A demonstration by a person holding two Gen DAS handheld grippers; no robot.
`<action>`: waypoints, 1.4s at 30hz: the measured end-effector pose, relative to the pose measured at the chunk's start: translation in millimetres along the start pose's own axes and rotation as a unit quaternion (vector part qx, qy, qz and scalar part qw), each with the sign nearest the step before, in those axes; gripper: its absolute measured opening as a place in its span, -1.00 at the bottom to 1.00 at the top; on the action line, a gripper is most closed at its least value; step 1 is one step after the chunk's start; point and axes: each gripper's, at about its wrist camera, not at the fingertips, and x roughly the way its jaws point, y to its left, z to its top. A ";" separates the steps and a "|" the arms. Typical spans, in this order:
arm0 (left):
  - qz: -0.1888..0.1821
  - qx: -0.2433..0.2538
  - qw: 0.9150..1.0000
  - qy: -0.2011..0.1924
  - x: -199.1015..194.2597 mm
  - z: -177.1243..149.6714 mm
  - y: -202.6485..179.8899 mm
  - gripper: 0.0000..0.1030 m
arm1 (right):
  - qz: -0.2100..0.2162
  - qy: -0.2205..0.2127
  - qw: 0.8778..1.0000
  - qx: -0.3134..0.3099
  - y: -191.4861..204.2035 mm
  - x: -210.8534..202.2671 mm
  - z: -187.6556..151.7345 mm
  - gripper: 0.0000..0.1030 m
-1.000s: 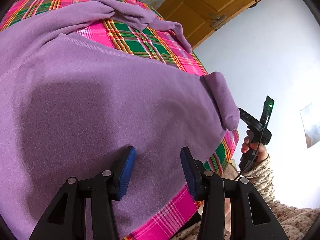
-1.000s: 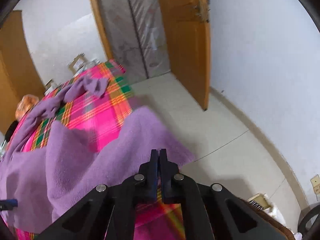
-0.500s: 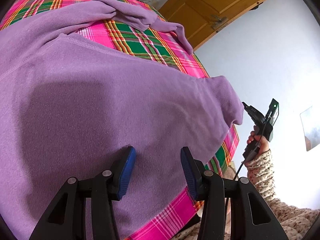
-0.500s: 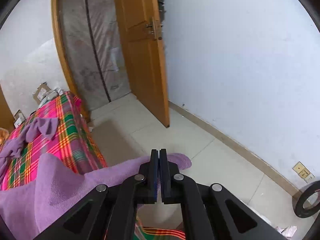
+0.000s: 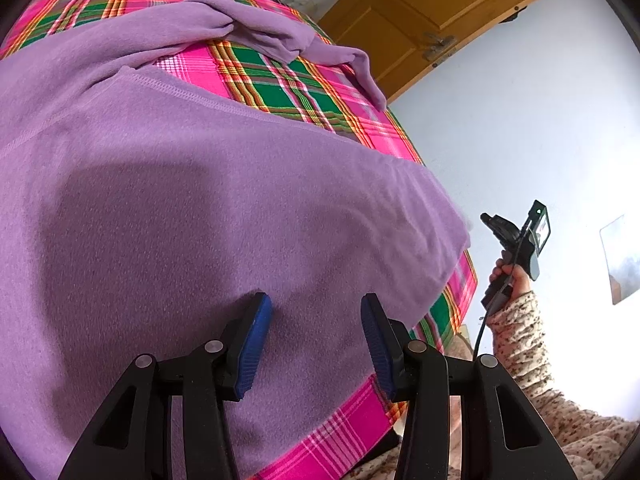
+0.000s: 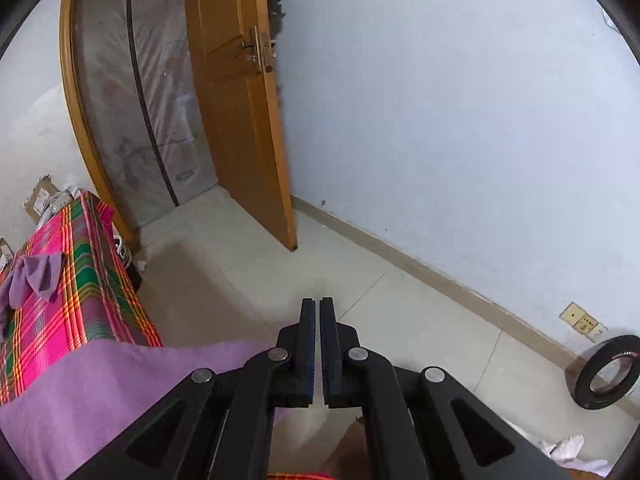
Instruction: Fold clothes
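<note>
Left wrist view: left gripper (image 5: pixel 316 320) poised over purple garment (image 5: pixel 192 208), blue pads apart, nothing pinched. Garment spread across plaid-covered bed (image 5: pixel 304 92), its corner overhanging bed's right edge. Right gripper (image 6: pixel 317 344) beyond that edge above tiled floor (image 6: pixel 248 272), pads together, empty.

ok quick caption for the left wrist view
Open left gripper over a purple garment spread on a plaid-covered table.
</note>
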 end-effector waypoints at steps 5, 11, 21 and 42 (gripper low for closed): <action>-0.003 -0.003 1.000 0.000 -2.3 -3.0 1.7 -0.06 | 0.077 0.003 0.997 -0.032 25.1 -22.5 -16.5 -0.78; -0.012 -0.015 1.000 -0.008 -15.7 -18.7 10.2 -0.06 | 0.164 0.024 0.981 -0.100 70.6 -49.9 -58.9 -0.56; 0.001 -0.037 0.999 -0.038 -56.9 -55.0 35.2 -0.06 | 0.187 0.005 0.962 -0.199 131.7 -108.1 -110.8 -0.35; 0.083 -0.182 0.964 -0.177 -186.9 -113.0 142.8 -0.05 | 0.334 -0.008 0.844 -0.420 275.3 -207.3 -191.8 -0.32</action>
